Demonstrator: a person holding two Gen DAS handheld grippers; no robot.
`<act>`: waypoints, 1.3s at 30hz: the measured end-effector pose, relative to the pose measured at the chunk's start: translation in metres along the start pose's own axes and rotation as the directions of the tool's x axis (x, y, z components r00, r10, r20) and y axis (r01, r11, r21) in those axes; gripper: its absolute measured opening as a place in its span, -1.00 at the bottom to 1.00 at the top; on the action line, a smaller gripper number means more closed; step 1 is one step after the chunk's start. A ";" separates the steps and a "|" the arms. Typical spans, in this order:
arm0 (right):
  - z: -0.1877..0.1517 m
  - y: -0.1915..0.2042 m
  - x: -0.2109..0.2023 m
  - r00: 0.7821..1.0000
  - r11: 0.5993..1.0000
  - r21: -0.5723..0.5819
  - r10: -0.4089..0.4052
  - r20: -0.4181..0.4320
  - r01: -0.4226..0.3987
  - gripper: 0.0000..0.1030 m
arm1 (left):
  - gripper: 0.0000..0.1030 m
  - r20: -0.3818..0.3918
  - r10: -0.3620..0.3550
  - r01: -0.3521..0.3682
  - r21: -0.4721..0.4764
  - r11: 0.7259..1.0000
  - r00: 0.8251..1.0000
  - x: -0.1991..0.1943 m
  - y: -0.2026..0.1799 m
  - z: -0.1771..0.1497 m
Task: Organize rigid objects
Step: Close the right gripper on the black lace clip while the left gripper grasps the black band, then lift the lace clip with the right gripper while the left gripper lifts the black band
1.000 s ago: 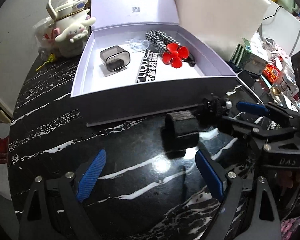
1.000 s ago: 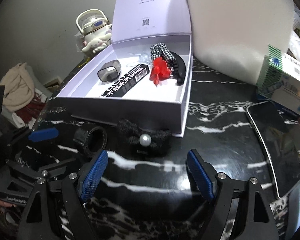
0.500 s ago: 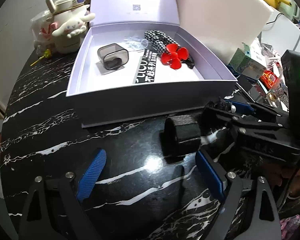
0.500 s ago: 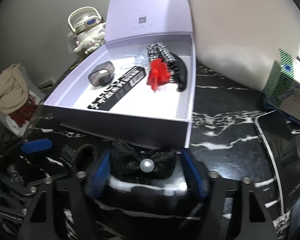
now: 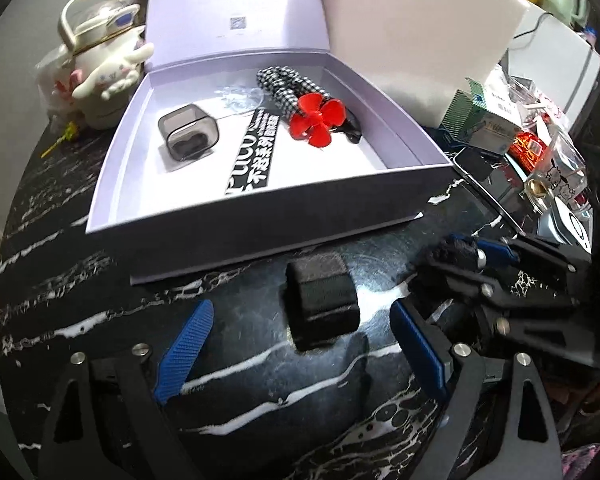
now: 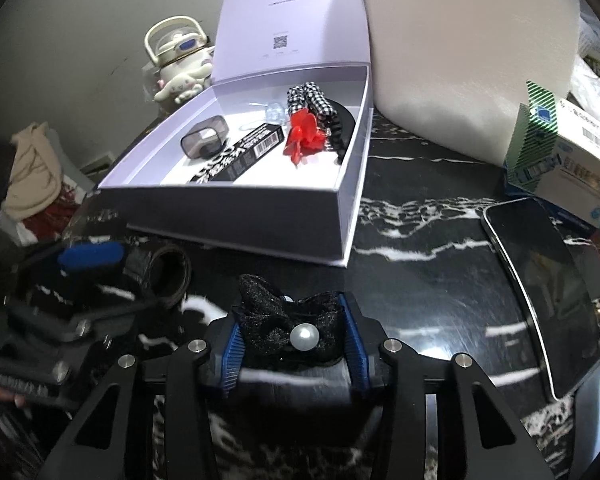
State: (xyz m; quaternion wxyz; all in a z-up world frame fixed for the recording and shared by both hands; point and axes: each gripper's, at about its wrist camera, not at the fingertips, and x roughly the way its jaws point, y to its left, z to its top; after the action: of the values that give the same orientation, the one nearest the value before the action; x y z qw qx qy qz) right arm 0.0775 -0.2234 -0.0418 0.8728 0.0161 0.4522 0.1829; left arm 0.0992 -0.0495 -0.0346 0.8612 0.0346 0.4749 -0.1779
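two grippers: both over a black marble-patterned tabletop with white veins (image 5: 100,320), in front of an open lavender gift box.
right gripper (image 6: 292,344): blue-padded fingers drawn in narrow and clamped on a black glittery fabric bow with a white pearl centre (image 6: 288,328), pads pressing both ends of the bow; the bow sits at 6 o'clock in the right wrist view, near the box's front wall.
left gripper (image 5: 296,344): blue-padded fingers spread wide, holding nothing; a black cylindrical ring-shaped cuff (image 5: 322,296) lies on its side on the tabletop between and just ahead of them, touching neither pad.
cuff seen from the right: same black cuff (image 6: 168,276) at 9 o'clock, its hollow opening facing the camera, beside the left gripper's blue pad.
lavender gift box (image 5: 260,216): lid raised at 12 o'clock; front wall close to the cuff.
box contents: a smoky translucent rounded-square case (image 5: 188,136) at the left; a long black flat package with white lettering (image 5: 256,152) lying diagonally in the middle; a red flower-shaped hair clip (image 5: 318,120) to its right, against a black-and-white checked fabric hair piece (image 5: 288,84).
surroundings: a white cartoon-dog kettle figure (image 5: 100,72) at 10 o'clock of the left wrist view; a dark-screened smartphone (image 6: 540,288) flat on the tabletop at 3 o'clock of the right wrist view, with a green-and-white striped carton (image 6: 540,148) behind it.
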 end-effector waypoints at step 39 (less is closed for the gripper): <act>-0.044 0.035 -0.027 1.000 0.991 -0.133 0.004 0.019 -0.002 0.23 | -0.50 -0.006 -0.033 0.033 0.063 0.997 0.999 -0.019 0.009 -0.046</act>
State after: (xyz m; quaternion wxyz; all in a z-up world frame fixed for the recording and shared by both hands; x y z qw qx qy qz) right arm 0.0176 -0.2056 -0.0399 0.8760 -0.0398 0.4304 0.2140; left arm 0.0559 -0.0255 -0.0444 0.8553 0.0544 0.4719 -0.2068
